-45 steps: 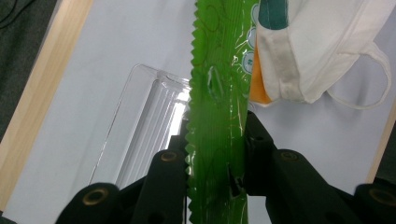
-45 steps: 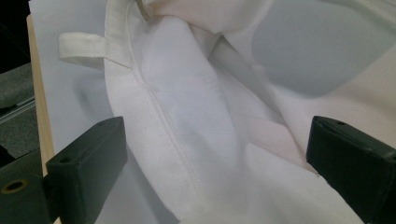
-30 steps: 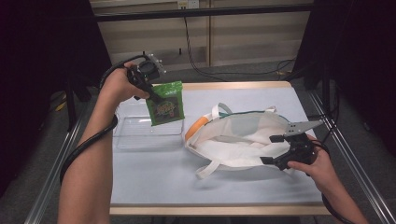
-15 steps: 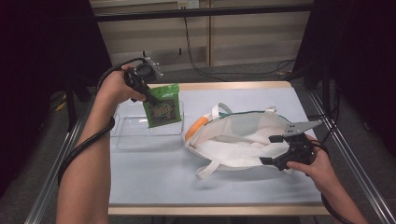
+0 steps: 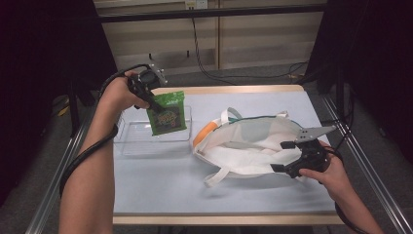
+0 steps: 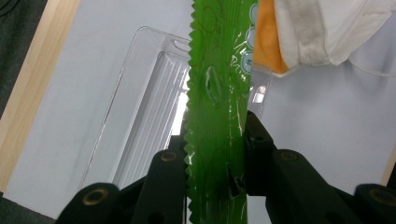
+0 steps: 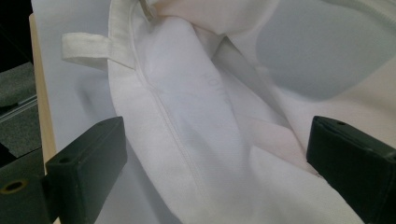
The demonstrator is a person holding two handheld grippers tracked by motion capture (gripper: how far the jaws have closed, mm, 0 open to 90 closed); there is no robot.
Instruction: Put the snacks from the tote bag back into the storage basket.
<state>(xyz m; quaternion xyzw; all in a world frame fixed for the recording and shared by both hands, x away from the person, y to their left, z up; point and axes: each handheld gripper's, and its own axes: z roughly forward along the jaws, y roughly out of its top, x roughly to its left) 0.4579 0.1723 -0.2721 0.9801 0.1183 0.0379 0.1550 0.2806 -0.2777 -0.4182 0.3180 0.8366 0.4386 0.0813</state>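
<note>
A green snack packet (image 5: pixel 168 117) hangs by its top edge over a clear plastic tray (image 5: pixel 131 141) at the table's left. My left gripper (image 5: pixel 155 103) is shut on it. In the left gripper view both jaws press the packet (image 6: pixel 217 93) edge-on, with the tray (image 6: pixel 140 116) below. A white cloth bag (image 5: pixel 253 141) with orange trim lies open at the middle right. My right gripper (image 5: pixel 282 157) stands open at the bag's near right rim. In the right gripper view its jaws (image 7: pixel 217 158) are spread wide over the white fabric (image 7: pixel 187 116).
The pale blue table top (image 5: pixel 160 185) has a wooden rim. A loose white strap (image 5: pixel 216 175) of the bag trails toward the front. The bag's orange edge (image 6: pixel 267 37) lies close beside the tray. Metal rails run along both sides of the table.
The left hand has come slightly down and nearer with the green packet, still over the tray. The right hand and the bag have stayed put.
</note>
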